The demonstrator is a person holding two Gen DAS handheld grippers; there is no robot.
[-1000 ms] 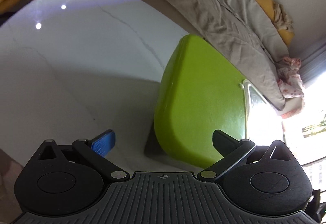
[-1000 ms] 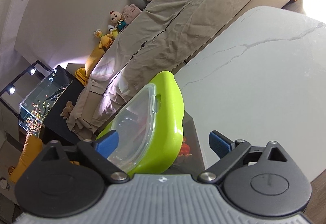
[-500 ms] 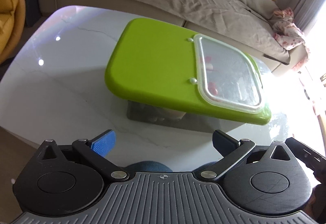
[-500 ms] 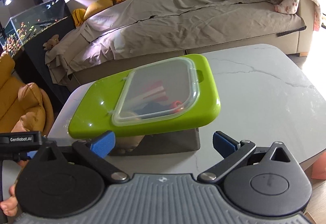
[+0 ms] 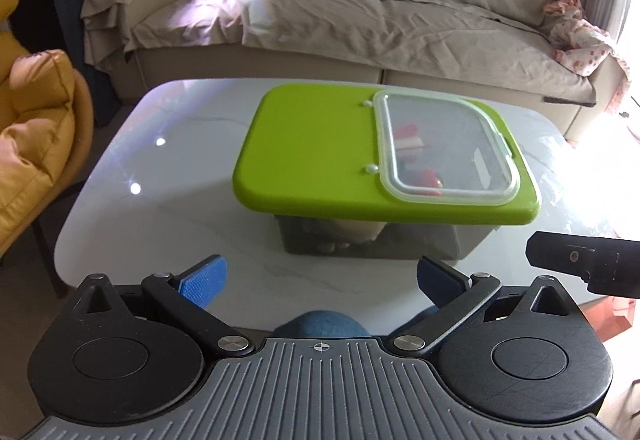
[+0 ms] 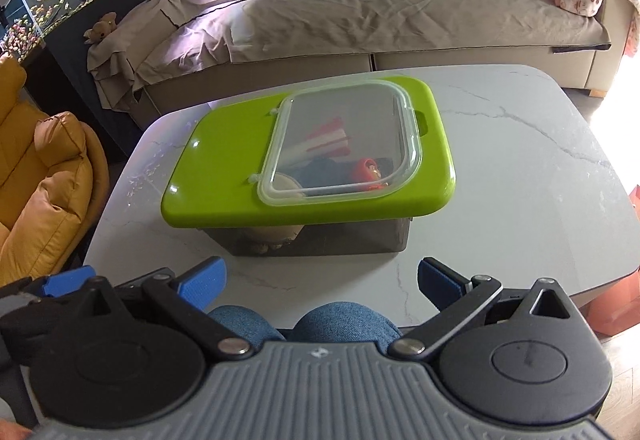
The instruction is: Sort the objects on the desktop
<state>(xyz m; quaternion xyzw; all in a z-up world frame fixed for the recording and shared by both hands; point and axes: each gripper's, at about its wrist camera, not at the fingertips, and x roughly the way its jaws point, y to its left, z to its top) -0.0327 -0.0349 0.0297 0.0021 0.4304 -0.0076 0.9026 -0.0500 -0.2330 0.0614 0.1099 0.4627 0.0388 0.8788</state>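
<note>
While the left gripper (image 5: pixel 319 282) hangs over the near edge of the table (image 5: pixel 160 200), its blue-padded fingers (image 5: pixel 202 281) stand wide apart with nothing between them. Ahead, in the left wrist view, a box (image 5: pixel 368 240) sits near the middle of the table under a green lid (image 5: pixel 312 144). A clear hatch (image 5: pixel 444 148) fills the right part of that lid, shut, and red and white items show blurred through it. A knee (image 5: pixel 320 324) in blue denim shows just below the table edge. The black tip of the right gripper (image 5: pixel 584 264) juts in from the right. A sofa (image 5: pixel 360 12) under a beige cover lies beyond the table.

From the right wrist view, the right gripper (image 6: pixel 320 282) is likewise spread wide and empty, short of the table (image 6: pixel 520 160). The box (image 6: pixel 320 236) stands ahead of it, well apart, with the lid (image 6: pixel 232 156) on and the hatch (image 6: pixel 340 148) shut. Two knees (image 6: pixel 344 320) sit between the fingers. Part of the left gripper (image 6: pixel 68 276) shows at the left edge, beside a yellow armchair (image 6: pixel 44 192).
</note>
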